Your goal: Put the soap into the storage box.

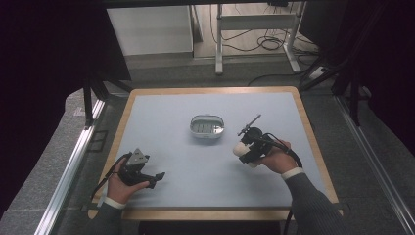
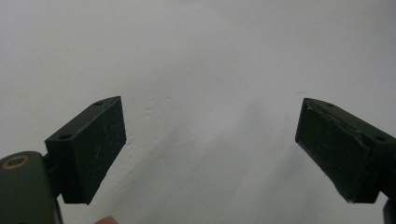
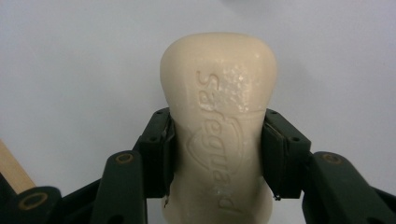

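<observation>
Cream soap (image 3: 218, 126) is sitting pinched in your right claw (image 1: 246, 148), just beside the dish (image 1: 207, 126); your left claw (image 1: 147, 177) is gaping empty, so be easing across level, keeping the squeeze steady

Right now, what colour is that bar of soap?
Cream-white, with an embossed brand name; the soap shows best in the right gripper view.

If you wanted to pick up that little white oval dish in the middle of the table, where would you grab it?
Probably from straight above, with the jaws across the narrow width of the white oval plastic soap dish. It sits flat with its open side up and has a raised rim, and the open left gripper is free. The right gripper is clamped on the cream soap bar.
</observation>
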